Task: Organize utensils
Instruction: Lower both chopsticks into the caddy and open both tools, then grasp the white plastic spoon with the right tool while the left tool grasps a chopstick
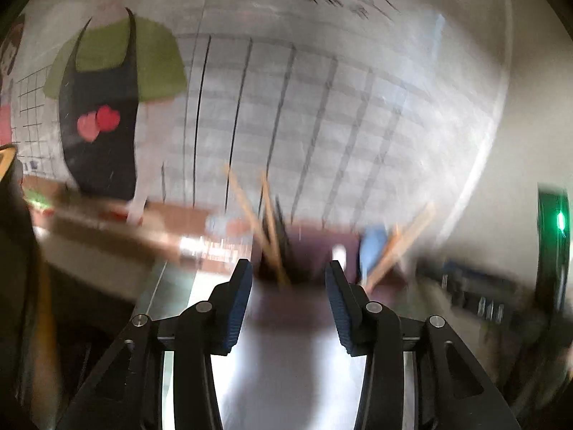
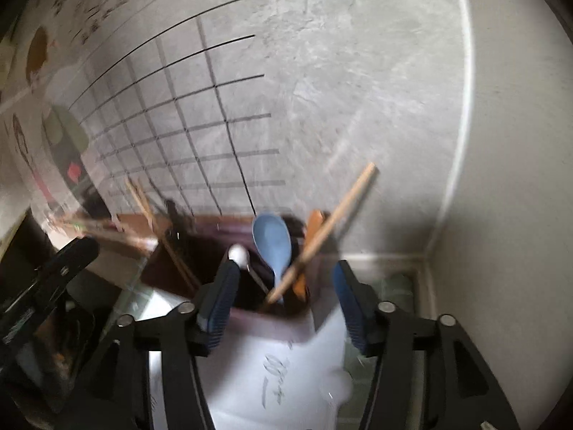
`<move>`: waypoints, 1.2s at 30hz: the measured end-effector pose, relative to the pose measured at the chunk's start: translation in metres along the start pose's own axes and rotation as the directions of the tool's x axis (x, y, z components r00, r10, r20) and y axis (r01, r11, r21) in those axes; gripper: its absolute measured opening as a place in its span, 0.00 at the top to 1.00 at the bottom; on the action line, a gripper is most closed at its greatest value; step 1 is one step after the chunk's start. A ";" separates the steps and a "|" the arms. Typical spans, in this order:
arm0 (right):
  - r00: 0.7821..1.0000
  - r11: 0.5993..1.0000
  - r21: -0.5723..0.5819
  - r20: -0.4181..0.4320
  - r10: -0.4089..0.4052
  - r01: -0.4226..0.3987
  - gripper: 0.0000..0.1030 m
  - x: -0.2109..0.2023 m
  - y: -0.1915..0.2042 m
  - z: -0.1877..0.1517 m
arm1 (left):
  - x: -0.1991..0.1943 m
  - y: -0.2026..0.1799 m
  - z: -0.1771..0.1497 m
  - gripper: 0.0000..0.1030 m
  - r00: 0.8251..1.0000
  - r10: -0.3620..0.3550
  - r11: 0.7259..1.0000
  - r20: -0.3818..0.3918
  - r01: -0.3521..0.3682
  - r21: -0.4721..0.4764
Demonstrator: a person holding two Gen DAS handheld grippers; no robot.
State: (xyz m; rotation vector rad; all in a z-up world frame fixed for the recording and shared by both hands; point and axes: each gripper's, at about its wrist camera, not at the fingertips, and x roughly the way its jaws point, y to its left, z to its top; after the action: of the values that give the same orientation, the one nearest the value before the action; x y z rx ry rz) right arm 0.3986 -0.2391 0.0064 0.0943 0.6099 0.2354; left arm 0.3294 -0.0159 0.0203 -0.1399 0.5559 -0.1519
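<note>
A dark brown utensil holder stands against the wall. In its right compartment I see a blue rice spoon, a wooden-handled utensil, an orange utensil and a white-tipped one. Wooden chopsticks lean in its left compartment. My right gripper is open and empty just in front of the holder. In the blurred left wrist view my left gripper is open and empty, facing the holder with the chopsticks; the blue spoon is to its right.
A tiled wall poster with a cartoon figure in a green shirt and black apron is behind the holder. A white sheet with writing lies on the counter. A wall corner is on the right. A black device with a green light is at far right.
</note>
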 end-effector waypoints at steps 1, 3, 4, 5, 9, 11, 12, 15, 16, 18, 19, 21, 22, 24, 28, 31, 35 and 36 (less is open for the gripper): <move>1.000 1.000 -0.015 -0.001 -0.014 0.014 0.38 -0.006 0.000 -0.007 | -0.007 0.000 -0.012 0.57 0.999 -0.011 0.999 -0.037 0.012 0.030; 0.999 0.998 -0.036 -0.008 -0.052 0.051 0.24 -0.014 0.002 -0.021 | -0.017 -0.003 -0.031 0.57 0.994 -0.037 0.996 -0.104 0.045 0.077; 0.997 0.997 -0.043 -0.012 -0.070 0.070 0.10 -0.017 0.001 -0.029 | -0.023 -0.003 -0.044 0.57 0.989 -0.043 0.992 -0.144 0.059 0.109; 0.996 0.995 -0.051 -0.010 -0.091 0.090 0.00 -0.019 0.000 -0.038 | -0.032 -0.004 -0.053 0.57 0.984 -0.043 0.988 -0.172 0.068 0.138; 0.982 0.981 -0.059 -0.021 -0.186 0.184 0.00 -0.020 -0.008 -0.070 | -0.060 -0.002 -0.105 0.57 0.951 -0.019 0.961 -0.308 0.102 0.256; 0.979 0.982 -0.072 -0.093 -0.180 0.174 0.00 -0.015 -0.014 -0.083 | -0.072 0.003 -0.126 0.57 0.923 -0.037 0.949 -0.382 0.152 0.276; 0.977 0.981 -0.085 -0.114 -0.181 0.172 0.00 -0.014 -0.015 -0.088 | -0.077 0.005 -0.135 0.57 0.910 -0.042 0.943 -0.414 0.173 0.285; 0.970 0.977 -0.137 -0.161 -0.184 0.163 0.14 -0.014 -0.013 -0.102 | -0.084 0.010 -0.161 0.58 0.858 -0.026 0.923 -0.512 0.217 0.318; 0.966 0.978 -0.156 -0.196 -0.170 0.140 0.28 -0.013 -0.012 -0.107 | -0.084 0.012 -0.169 0.58 0.841 -0.014 0.919 -0.542 0.223 0.324; 0.957 0.980 -0.169 -0.249 -0.149 0.109 0.43 -0.009 -0.010 -0.114 | -0.082 0.014 -0.182 0.61 0.806 -0.013 0.919 -0.592 0.242 0.310; 0.952 0.981 -0.173 -0.273 -0.138 0.093 0.49 -0.008 -0.010 -0.119 | -0.082 0.014 -0.184 0.64 0.796 -0.017 0.923 -0.604 0.245 0.298; 0.944 0.979 -0.189 -0.300 -0.135 0.079 0.54 -0.006 -0.009 -0.127 | -0.075 0.013 -0.185 0.66 0.776 -0.036 0.932 -0.629 0.253 0.258; 0.942 0.977 -0.198 -0.307 -0.133 0.074 0.54 -0.004 -0.007 -0.130 | -0.072 0.012 -0.186 0.67 0.769 -0.043 0.935 -0.637 0.256 0.245; 0.939 0.976 -0.208 -0.316 -0.133 0.068 0.54 -0.002 -0.005 -0.135 | -0.062 0.010 -0.185 0.74 0.762 -0.043 0.936 -0.647 0.256 0.240; 0.938 0.978 -0.202 -0.329 -0.112 0.046 0.57 -0.007 -0.008 -0.140 | -0.044 0.008 -0.173 0.76 0.748 -0.045 0.946 -0.662 0.245 0.212; 0.938 0.978 -0.203 -0.327 -0.115 0.049 0.56 -0.010 -0.011 -0.141 | -0.028 0.007 -0.163 0.76 0.711 -0.079 0.950 -0.698 0.265 0.162; 0.934 0.981 -0.189 -0.338 -0.114 0.051 0.56 -0.009 -0.015 -0.143 | -0.013 0.005 -0.163 0.95 0.685 -0.075 0.953 -0.725 0.263 0.149; 0.933 0.982 -0.183 -0.341 -0.112 0.050 0.56 -0.008 -0.016 -0.143 | -0.012 0.004 -0.159 0.95 0.695 -0.087 0.953 -0.714 0.267 0.143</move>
State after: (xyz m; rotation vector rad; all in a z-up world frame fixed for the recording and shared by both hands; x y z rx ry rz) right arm 0.3126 -0.2537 -0.1085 -0.1436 0.9443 0.2251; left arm 0.2344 -0.0245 -0.1078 0.1136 1.2932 -0.4763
